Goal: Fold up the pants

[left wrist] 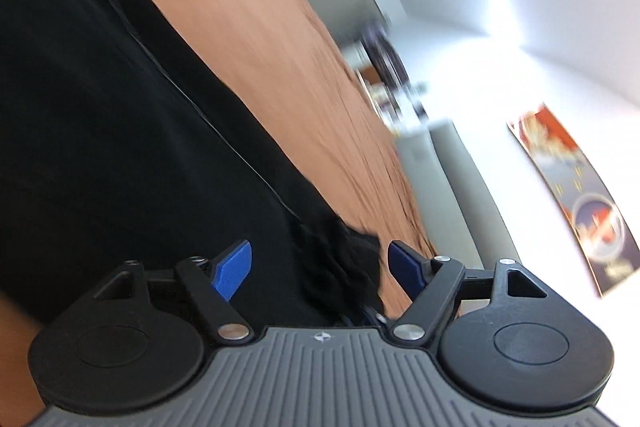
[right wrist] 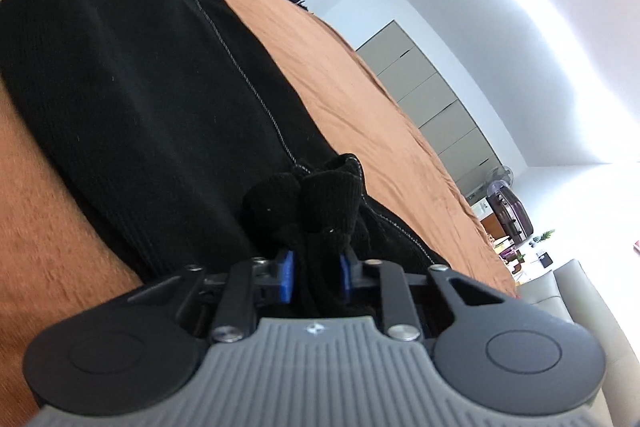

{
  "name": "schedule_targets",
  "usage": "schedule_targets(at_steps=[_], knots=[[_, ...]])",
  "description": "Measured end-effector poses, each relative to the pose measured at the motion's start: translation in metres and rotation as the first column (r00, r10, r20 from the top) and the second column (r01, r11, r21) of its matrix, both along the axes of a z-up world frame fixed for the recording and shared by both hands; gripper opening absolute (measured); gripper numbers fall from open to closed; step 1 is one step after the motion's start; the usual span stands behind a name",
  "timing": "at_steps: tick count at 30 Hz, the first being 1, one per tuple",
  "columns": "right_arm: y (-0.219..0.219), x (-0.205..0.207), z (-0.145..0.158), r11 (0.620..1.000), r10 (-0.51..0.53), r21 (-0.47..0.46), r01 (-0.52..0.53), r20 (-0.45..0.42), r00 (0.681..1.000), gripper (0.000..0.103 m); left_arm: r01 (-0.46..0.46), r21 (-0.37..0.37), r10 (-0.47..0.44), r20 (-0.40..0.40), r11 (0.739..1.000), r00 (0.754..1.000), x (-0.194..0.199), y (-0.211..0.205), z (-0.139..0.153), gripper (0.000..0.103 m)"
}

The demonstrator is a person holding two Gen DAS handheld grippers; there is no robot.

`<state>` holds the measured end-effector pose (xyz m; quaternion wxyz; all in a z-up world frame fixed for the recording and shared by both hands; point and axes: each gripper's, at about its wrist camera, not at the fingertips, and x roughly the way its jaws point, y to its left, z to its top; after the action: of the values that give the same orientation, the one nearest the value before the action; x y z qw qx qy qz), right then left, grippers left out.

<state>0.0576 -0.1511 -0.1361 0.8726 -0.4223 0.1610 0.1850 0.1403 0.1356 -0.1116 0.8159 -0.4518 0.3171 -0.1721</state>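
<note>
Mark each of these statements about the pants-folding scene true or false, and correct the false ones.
1. The pants are black. True.
2. The right gripper is clamped on a bunch of the pants' fabric. True.
3. The left gripper is pinching fabric. False: its jaws stand wide apart, with nothing pressed between them.
4. The pants lie on a white sheet. False: the cover under them is orange-brown.
5. A poster hangs on the wall. True.

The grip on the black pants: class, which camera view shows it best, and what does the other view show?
The right wrist view. There the right gripper is shut on a bunched fold of the black pants, sharp and centred. The left wrist view is blurred; it shows the left gripper open over the pants, pads not pressing.
</note>
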Motion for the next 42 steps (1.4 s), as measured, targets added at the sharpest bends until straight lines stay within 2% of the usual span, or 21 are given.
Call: schedule_targets(at_steps=[3,5,8,13,15,19,20,21,22,23,25,27,30,32,33,34,36,38,39,41,42], knots=[[-0.005,-0.007,0.004,0.999,-0.018,0.042,0.017,0.002,1.0,0.016,0.085,-0.053,-0.088,-0.043,0.995,0.995,0.034,-0.039,-0.011,0.09],[-0.012,-0.003,0.01,0.996,-0.029,0.083,0.028,0.011,1.0,0.016,0.105,-0.128,-0.114,-0.068,0.986,0.991,0.053,-0.059,-0.021,0.092],[-0.024,-0.001,0.021,0.987,-0.05,0.154,0.044,0.033,0.998,0.016,0.126,-0.2,-0.151,-0.116,0.972,0.982,0.075,-0.082,-0.036,0.096],[-0.04,-0.001,0.038,0.971,-0.057,0.233,0.043,0.054,0.997,0.016,0.108,-0.206,-0.148,-0.188,0.972,0.971,0.1,-0.098,-0.053,0.096],[-0.042,0.0,0.039,0.971,-0.049,0.238,0.036,0.049,0.998,0.016,0.094,-0.229,-0.141,-0.199,0.969,0.97,0.109,-0.102,-0.058,0.097],[-0.039,0.003,0.032,0.982,-0.011,0.189,0.005,0.031,0.999,0.015,0.081,-0.289,-0.15,-0.227,0.954,0.962,0.119,-0.1,-0.062,0.097],[-0.037,0.003,0.031,0.985,-0.001,0.173,-0.004,0.029,1.0,0.015,0.095,-0.299,-0.163,-0.213,0.95,0.963,0.119,-0.101,-0.062,0.088],[-0.033,0.003,0.03,0.988,0.006,0.155,-0.011,0.033,0.999,0.015,0.11,-0.287,-0.171,-0.196,0.951,0.966,0.12,-0.102,-0.061,0.08],[-0.03,0.003,0.03,0.99,0.011,0.141,-0.016,0.039,0.999,0.014,0.127,-0.252,-0.176,-0.182,0.959,0.967,0.121,-0.104,-0.055,0.061],[-0.027,0.002,0.03,0.992,0.016,0.127,-0.022,0.05,0.999,0.014,0.139,-0.221,-0.177,-0.162,0.965,0.971,0.122,-0.104,-0.048,0.05],[-0.016,0.0,0.035,0.994,0.031,0.099,-0.039,0.086,0.996,0.013,0.146,-0.188,-0.167,-0.1,0.971,0.981,0.119,-0.098,-0.033,0.046],[-0.006,-0.002,0.04,0.994,0.05,0.092,-0.059,0.1,0.994,0.013,0.136,-0.156,-0.151,-0.087,0.978,0.985,0.118,-0.089,-0.027,0.046],[0.017,0.007,0.036,0.996,0.068,0.054,-0.073,0.082,0.994,0.014,0.094,-0.034,-0.098,-0.173,0.995,0.98,0.123,-0.08,-0.032,0.046],[0.034,0.016,0.024,0.997,0.077,0.023,-0.078,0.047,0.996,0.016,0.084,0.031,-0.074,-0.233,0.996,0.97,0.125,-0.075,-0.044,0.047],[0.043,0.023,0.015,0.997,0.071,-0.007,-0.071,0.005,0.997,0.024,0.095,0.044,-0.079,-0.275,0.994,0.958,0.125,-0.074,-0.052,0.05],[0.05,0.027,0.007,0.996,0.07,-0.045,-0.072,-0.049,0.996,0.026,0.098,0.039,-0.081,-0.304,0.994,0.949,0.125,-0.072,-0.059,0.051],[0.054,0.025,0.002,0.993,0.082,-0.078,-0.087,-0.071,0.994,0.027,0.086,-0.011,-0.085,-0.297,0.996,0.951,0.118,-0.063,-0.065,0.051],[0.041,0.024,0.017,0.995,0.094,0.001,-0.095,-0.129,0.987,0.033,0.085,0.003,-0.081,-0.276,0.996,0.958,0.115,-0.06,-0.062,0.051],[0.028,0.027,0.032,0.993,0.089,0.088,-0.074,-0.188,0.978,0.036,0.095,0.025,-0.084,-0.266,0.995,0.96,0.115,-0.06,-0.06,0.051],[-0.003,0.038,0.058,0.965,0.079,0.263,0.004,-0.304,0.949,0.039,0.11,0.063,-0.091,-0.256,0.992,0.962,0.119,-0.063,-0.054,0.051],[-0.019,0.045,0.07,0.941,0.06,0.334,0.056,-0.329,0.943,0.039,0.11,0.076,-0.087,-0.254,0.991,0.963,0.116,-0.063,-0.051,0.051]])
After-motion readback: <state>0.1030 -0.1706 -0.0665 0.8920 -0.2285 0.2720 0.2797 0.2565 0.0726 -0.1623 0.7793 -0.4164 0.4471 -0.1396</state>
